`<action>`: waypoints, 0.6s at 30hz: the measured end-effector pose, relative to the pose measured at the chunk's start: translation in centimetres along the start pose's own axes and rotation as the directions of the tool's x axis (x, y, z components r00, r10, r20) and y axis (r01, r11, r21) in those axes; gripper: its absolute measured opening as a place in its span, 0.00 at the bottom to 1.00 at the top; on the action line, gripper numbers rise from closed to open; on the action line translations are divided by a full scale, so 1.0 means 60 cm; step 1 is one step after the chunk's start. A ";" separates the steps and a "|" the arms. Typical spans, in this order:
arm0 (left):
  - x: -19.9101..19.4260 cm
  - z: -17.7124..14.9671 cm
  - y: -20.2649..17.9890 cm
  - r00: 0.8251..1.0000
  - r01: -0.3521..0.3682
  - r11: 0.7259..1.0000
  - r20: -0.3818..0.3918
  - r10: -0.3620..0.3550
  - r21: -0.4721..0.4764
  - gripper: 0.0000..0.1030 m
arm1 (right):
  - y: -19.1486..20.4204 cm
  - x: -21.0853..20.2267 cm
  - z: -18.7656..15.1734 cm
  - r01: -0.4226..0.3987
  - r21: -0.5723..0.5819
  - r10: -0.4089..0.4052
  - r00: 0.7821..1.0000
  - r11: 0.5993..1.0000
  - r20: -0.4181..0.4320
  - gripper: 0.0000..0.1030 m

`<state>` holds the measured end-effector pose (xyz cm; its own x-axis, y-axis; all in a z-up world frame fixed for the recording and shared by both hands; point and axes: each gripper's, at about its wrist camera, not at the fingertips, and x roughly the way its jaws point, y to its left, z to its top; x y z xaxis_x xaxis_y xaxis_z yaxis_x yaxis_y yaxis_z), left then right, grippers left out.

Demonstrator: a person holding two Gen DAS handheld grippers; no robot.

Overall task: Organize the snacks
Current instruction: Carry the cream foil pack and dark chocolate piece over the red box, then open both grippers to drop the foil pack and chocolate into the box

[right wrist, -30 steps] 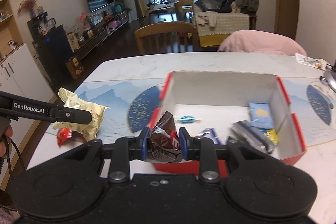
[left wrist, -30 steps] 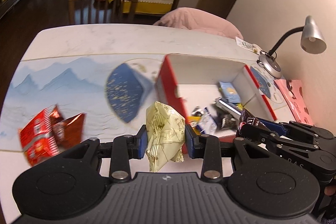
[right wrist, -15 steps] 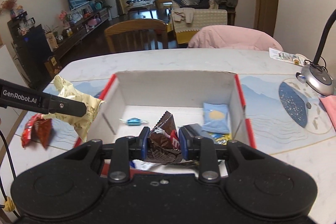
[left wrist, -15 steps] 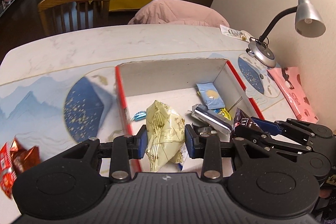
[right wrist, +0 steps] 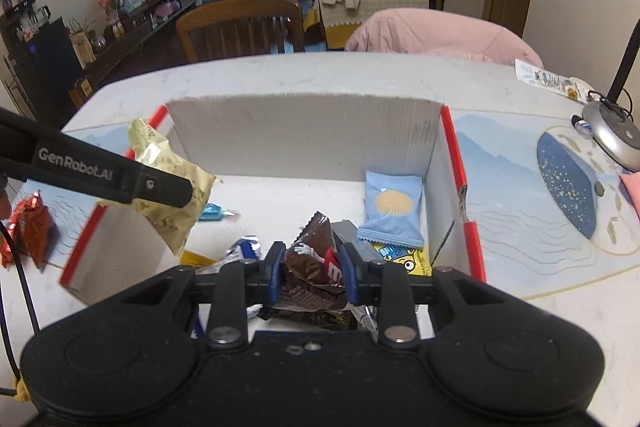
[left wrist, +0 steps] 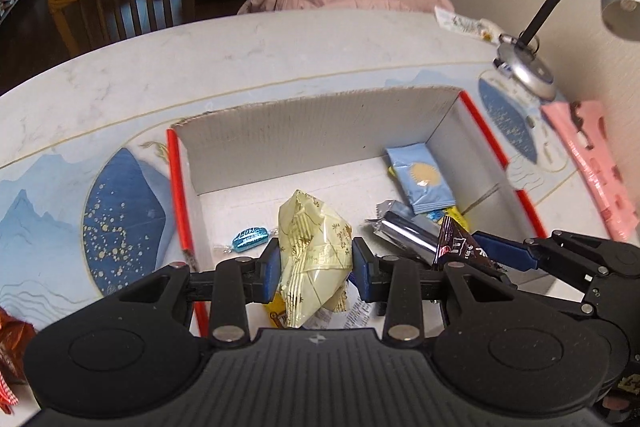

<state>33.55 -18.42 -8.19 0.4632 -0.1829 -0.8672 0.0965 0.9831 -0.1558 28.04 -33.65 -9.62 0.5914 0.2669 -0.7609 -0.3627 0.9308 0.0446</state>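
My left gripper (left wrist: 314,269) is shut on a pale yellow snack packet (left wrist: 316,259) and holds it over the near part of an open red-edged cardboard box (left wrist: 316,131). My right gripper (right wrist: 313,269) is shut on a brown chocolate candy bag (right wrist: 314,267), also over the box's (right wrist: 304,135) near side. The right gripper shows in the left wrist view (left wrist: 480,255), just right of the left one. In the box lie a light blue packet (left wrist: 422,183), a silver wrapper (left wrist: 404,233), a blue wrapped candy (left wrist: 250,239) and a yellow packet (right wrist: 404,259).
A red-orange snack bag (right wrist: 28,227) lies on the table left of the box. A desk lamp base (left wrist: 524,71) and a pink packet (left wrist: 592,163) sit to the right. A blue patterned placemat (left wrist: 124,215) covers the table. Chairs stand beyond the far edge.
Both grippers have moved right and forward with their packets, from beside the box's left wall to over its inside. The red snack bag has slid to the left edge of view.
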 end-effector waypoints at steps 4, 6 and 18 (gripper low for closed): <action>0.030 0.005 -0.007 0.999 -0.010 1.000 -0.035 0.011 0.018 0.34 | 0.000 0.019 -0.003 -0.012 -0.003 0.012 1.000 1.000 -0.029 0.27; 0.042 0.007 -0.013 0.999 -0.009 0.999 -0.051 0.011 0.037 0.34 | -0.001 0.025 -0.003 -0.024 -0.004 0.024 0.999 1.000 -0.040 0.27; 0.075 0.003 -0.016 0.994 -0.031 0.998 -0.106 0.038 0.063 0.35 | -0.001 0.046 -0.011 -0.043 0.004 0.043 0.995 0.999 -0.084 0.28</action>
<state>35.68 -20.16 -11.85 0.3707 -0.1435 -0.9176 0.1376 0.9856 -0.0985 29.23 -33.15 -12.13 0.5123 0.2848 -0.8102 -0.3848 0.9195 0.0799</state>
